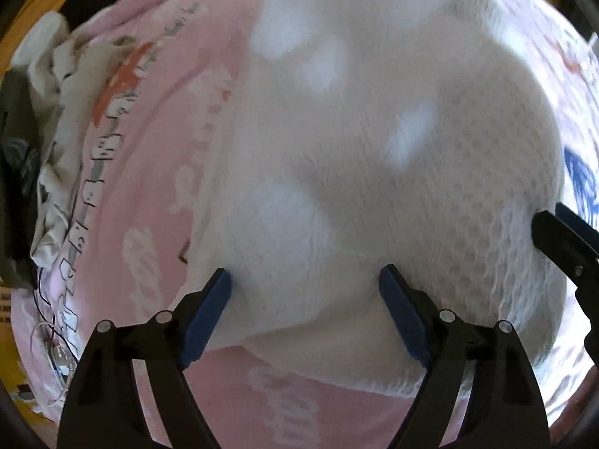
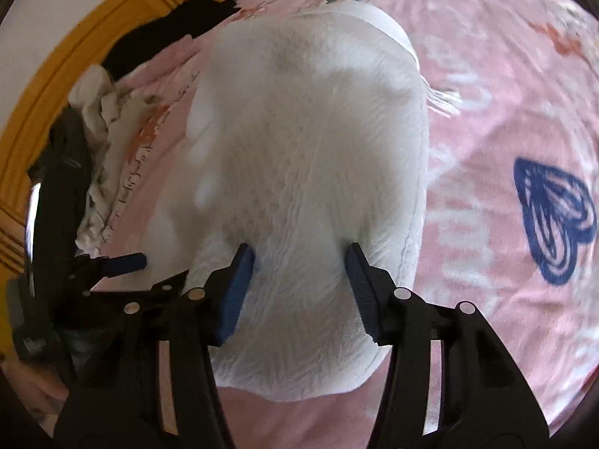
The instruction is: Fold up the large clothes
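**White knit garment on the bed, both tongs open above it**

The white garment [image 2: 299, 157] lies on a bed, on a pink blanket [image 2: 505, 93] with blue hearts and pale letters. It lies in a long bundle, already doubled on itself as far as I can judge, and it reaches from the near edge of the bed toward the far side. At the left edge of the bed there is a heap of other clothes [image 2: 101, 112], pale and dark, near a yellow wooden frame.

The left tongs [image 1: 305, 292] stand wide open, the blue pads on both sides of the near end of the garment, and the cloth is not pinched. The right tongs [image 2: 299, 269] are also open, about half wide, with the garment between the pads but free of them. The two tongs are just beside each other.

The cloth looks soft and thick, with a bumpy knit and a fluffy nap. I judge it light for its size, floppy and a little stretchy, not fragile and not slippery. It will sag and drag on the blanket when it is lifted. A good hold is at the two near corners or along a firm hem, one pair of tongs at each, taking all layers together so the fold does not open.
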A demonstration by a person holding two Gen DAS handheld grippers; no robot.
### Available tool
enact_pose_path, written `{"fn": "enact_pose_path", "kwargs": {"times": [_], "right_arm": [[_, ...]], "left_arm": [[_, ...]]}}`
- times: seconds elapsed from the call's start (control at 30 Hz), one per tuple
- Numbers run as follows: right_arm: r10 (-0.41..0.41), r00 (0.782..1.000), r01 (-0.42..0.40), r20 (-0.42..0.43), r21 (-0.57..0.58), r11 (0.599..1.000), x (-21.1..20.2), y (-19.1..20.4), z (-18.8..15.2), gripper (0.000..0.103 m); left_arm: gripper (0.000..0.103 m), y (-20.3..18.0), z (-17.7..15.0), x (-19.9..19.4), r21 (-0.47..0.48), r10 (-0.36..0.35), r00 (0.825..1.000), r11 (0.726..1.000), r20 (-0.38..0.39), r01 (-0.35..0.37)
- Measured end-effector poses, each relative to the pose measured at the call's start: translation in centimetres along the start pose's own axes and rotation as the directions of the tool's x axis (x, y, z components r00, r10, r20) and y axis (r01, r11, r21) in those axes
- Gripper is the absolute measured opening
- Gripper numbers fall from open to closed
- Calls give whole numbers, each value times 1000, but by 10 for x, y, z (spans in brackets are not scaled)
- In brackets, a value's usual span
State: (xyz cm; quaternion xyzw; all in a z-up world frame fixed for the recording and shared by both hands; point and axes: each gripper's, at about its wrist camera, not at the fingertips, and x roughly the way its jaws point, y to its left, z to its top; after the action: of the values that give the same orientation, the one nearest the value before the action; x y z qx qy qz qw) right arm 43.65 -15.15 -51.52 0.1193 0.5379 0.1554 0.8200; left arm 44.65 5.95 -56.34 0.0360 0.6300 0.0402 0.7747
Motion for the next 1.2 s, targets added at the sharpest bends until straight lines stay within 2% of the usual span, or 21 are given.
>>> {"fn": "enact_pose_path", "kwargs": {"times": [0.1,0.13,0.17,0.27,0.33,0.4,0.43,0.53,0.63,0.73,0.8,0.83,0.87,0.9,0.93,0.97,1.0,1.03,1.07,1.13,1.2], "right_arm": [[114,993,-112,-4,133,985,-19,-21,14,64],[123,992,-122,9,191,974,-27,-33,15,70],[123,992,-126,29,227,966,-33,-45,16,75],[143,987,-160,75,308,938,-42,-82,24,78],[173,983,-186,68,382,905,-37,-107,27,78],[239,966,-257,101,474,842,-32,-128,26,79],[259,958,-283,120,504,816,-28,-134,27,80],[302,947,-310,112,567,763,-10,-147,33,87],[377,924,-340,70,604,721,17,-147,36,87],[395,919,-305,-15,610,732,42,-144,35,87],[372,928,-300,-4,583,755,48,-141,35,93],[361,932,-298,2,568,767,48,-139,37,94],[359,933,-299,2,556,775,49,-137,38,95],[378,926,-320,13,560,765,49,-137,38,95],[416,909,-349,19,578,738,53,-139,39,95],[487,873,-404,31,607,685,58,-140,37,95],[574,818,-463,44,642,610,66,-139,34,95],[568,823,-446,20,643,623,70,-136,35,95],[546,838,-422,-22,607,673,74,-130,38,95],[542,840,-431,-21,581,690,79,-126,41,97],[581,814,-456,-22,594,662,90,-126,45,97]], "left_arm": [[75,23,13,-19,-30,-117,993,993,19,118],[79,31,19,-26,-35,-149,988,988,34,150],[92,46,32,-33,-30,-171,984,985,55,172],[95,68,65,-31,-9,-208,977,978,43,208],[95,80,90,-11,-13,-327,944,945,-50,327],[95,87,104,5,-31,-347,934,938,-89,346],[95,91,112,17,-52,-380,918,925,-117,377],[95,99,123,50,-100,-400,896,917,-193,387],[95,104,125,71,-113,-382,898,924,-217,365],[95,107,126,88,-157,-454,855,891,-252,427],[95,109,125,96,-190,-509,817,860,-269,474],[95,111,124,100,-222,-546,792,837,-272,501],[95,113,121,104,-261,-601,751,798,-273,544],[95,111,118,106,-282,-648,709,760,-277,585],[95,109,114,106,-281,-668,688,744,-284,606],[95,106,113,106,-275,-676,677,737,-290,618],[95,103,111,106,-269,-696,654,718,-296,642],[95,99,109,105,-263,-713,632,700,-303,664],[95,93,108,102,-250,-728,612,683,-308,687],[95,83,107,101,-215,-704,630,705,-328,675],[95,73,110,104,-189,-683,640,721,-352,667]]}}
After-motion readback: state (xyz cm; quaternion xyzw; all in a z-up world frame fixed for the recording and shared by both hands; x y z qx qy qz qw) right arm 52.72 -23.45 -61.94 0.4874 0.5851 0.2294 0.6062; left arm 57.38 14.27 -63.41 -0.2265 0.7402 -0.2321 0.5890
